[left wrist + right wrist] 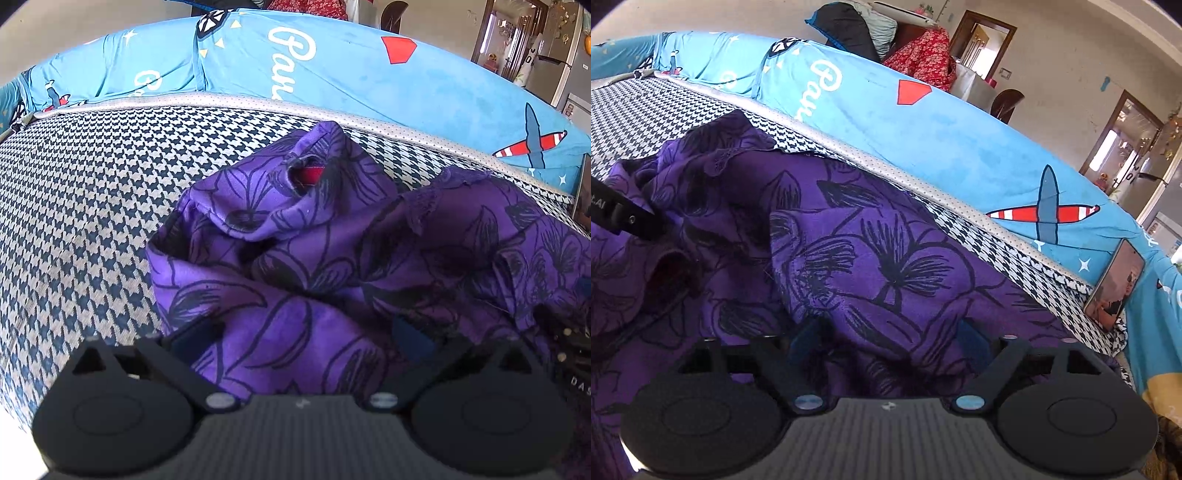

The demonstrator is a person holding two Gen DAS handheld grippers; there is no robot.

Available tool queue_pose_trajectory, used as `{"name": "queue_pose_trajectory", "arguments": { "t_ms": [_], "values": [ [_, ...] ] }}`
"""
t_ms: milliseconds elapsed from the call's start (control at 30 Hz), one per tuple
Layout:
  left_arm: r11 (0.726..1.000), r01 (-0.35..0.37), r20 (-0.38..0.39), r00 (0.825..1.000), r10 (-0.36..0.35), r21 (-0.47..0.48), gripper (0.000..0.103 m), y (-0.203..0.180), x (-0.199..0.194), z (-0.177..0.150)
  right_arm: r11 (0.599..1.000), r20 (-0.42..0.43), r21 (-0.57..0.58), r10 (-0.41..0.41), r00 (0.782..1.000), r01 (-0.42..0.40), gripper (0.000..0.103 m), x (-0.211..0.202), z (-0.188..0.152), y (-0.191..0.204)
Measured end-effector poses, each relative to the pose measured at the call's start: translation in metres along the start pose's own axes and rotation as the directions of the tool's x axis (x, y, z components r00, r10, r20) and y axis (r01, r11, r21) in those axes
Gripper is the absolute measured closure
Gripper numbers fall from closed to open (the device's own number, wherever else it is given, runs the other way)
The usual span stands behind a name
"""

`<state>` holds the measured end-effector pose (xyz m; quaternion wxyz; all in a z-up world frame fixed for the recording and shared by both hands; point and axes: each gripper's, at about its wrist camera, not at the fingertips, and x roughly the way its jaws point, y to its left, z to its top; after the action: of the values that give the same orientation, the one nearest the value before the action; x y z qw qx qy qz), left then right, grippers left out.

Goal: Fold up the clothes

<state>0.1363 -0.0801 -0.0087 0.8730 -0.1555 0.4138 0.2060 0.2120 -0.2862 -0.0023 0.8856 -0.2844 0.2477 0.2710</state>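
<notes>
Hand-held gripper (886,341) astride crumpled purple floral garment (879,258).

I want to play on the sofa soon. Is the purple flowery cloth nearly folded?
Not yet. Nothing looks folded: the purple cloth lies bunched in a heap on the checked cushion. In hand: cloth fills the gap in both the left tool and right tool; an actual grip isn't clear. Left: spreading it flat and every fold.

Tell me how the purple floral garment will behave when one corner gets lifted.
The purple garment lies bunched in soft folds on the houndstooth cover, so it is likely floppy and would drape. It looks thin, probably light. Cloth sits between the right gripper fingers, so it may drag along.
</notes>
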Motion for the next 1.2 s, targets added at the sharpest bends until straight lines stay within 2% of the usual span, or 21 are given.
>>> {"name": "queue_pose_trajectory", "arguments": {
  "t_ms": [67, 100, 167, 233, 367, 433, 533, 600, 633, 733, 833, 867, 933, 1033, 1133, 1200],
  "values": [
    [1.0, -0.002, -0.002, 1.0, 0.002, 0.001, 0.0, -0.001, 0.001, 0.0, 0.998, 0.011, 0.054, 0.015, 1.0, -0.015, 0.056, -0.002, 0.002, -0.009],
    [1.0, -0.004, -0.003, 1.0, 0.004, 0.002, 0.0, -0.002, 0.002, 0.0, 0.996, 0.025, 0.083, 0.011, 1.0, -0.013, 0.059, -0.005, 0.003, -0.014],
    [1.0, -0.007, -0.003, 1.0, 0.007, 0.007, 0.0, -0.004, 0.002, 0.0, 0.99, 0.051, 0.143, 0.003, 0.999, -0.01, 0.075, -0.01, 0.005, -0.025],
    [1.0, -0.01, -0.003, 1.0, 0.01, 0.012, 0.0, -0.007, 0.003, 0.0, 0.979, 0.076, 0.202, -0.007, 0.997, -0.009, 0.085, -0.015, 0.006, -0.036],
    [0.999, -0.019, -0.005, 1.0, 0.02, 0.029, 0.0, -0.012, 0.006, -0.001, 0.946, 0.108, 0.322, -0.082, 0.991, 0.043, 0.095, -0.025, 0.007, -0.063],
    [0.999, -0.023, -0.007, 1.0, 0.023, 0.035, 0.0, -0.014, 0.007, -0.002, 0.924, 0.118, 0.379, -0.111, 0.987, 0.059, 0.095, -0.029, 0.007, -0.076],
    [0.999, -0.026, -0.009, 1.0, 0.026, 0.042, 0.0, -0.016, 0.008, -0.002, 0.902, 0.127, 0.43, -0.026, 0.992, -0.032, 0.094, -0.031, 0.004, -0.091],
    [0.999, -0.029, -0.011, 1.0, 0.029, 0.046, 0.0, -0.016, 0.009, -0.003, 0.91, 0.145, 0.405, 0.026, 0.989, -0.083, 0.093, -0.032, 0.003, -0.088],
    [0.998, -0.03, -0.011, 0.999, 0.03, 0.047, 0.0, -0.017, 0.01, -0.003, 0.926, 0.147, 0.365, 0.041, 0.988, -0.093, 0.088, -0.033, 0.003, -0.081],
    [0.998, -0.031, -0.012, 0.999, 0.032, 0.052, 0.0, -0.017, 0.01, -0.004, 0.962, 0.144, 0.238, 0.099, 0.985, -0.132, 0.064, -0.034, 0.002, -0.059],
    [0.998, -0.031, -0.012, 0.999, 0.032, 0.054, 0.0, -0.018, 0.011, -0.004, 0.977, 0.136, 0.123, 0.156, 0.978, -0.173, 0.056, -0.033, 0.001, -0.037],
    [0.998, -0.03, -0.013, 0.999, 0.031, 0.053, 0.0, -0.018, 0.011, -0.003, 0.982, 0.134, 0.085, 0.158, 0.978, -0.171, 0.051, -0.032, 0.0, -0.03],
    [0.998, -0.028, -0.013, 0.999, 0.029, 0.052, 0.0, -0.017, 0.012, -0.003, 0.99, 0.131, 0.014, 0.136, 0.982, -0.139, 0.046, -0.029, -0.002, -0.016],
    [0.998, -0.026, -0.014, 1.0, 0.027, 0.053, 0.0, -0.017, 0.012, -0.004, 0.993, 0.129, -0.09, 0.081, 0.988, -0.07, 0.046, -0.02, -0.006, 0.002],
    [0.998, -0.025, -0.015, 1.0, 0.026, 0.055, 0.0, -0.016, 0.012, -0.004, 0.99, 0.098, -0.136, 0.049, 0.994, -0.035, 0.048, -0.008, -0.008, 0.011],
    [0.998, -0.025, -0.016, 1.0, 0.026, 0.055, 0.0, -0.016, 0.012, -0.003, 0.992, 0.083, -0.121, 0.042, 0.996, -0.031, 0.071, -0.003, -0.006, 0.011]
  ]
}}
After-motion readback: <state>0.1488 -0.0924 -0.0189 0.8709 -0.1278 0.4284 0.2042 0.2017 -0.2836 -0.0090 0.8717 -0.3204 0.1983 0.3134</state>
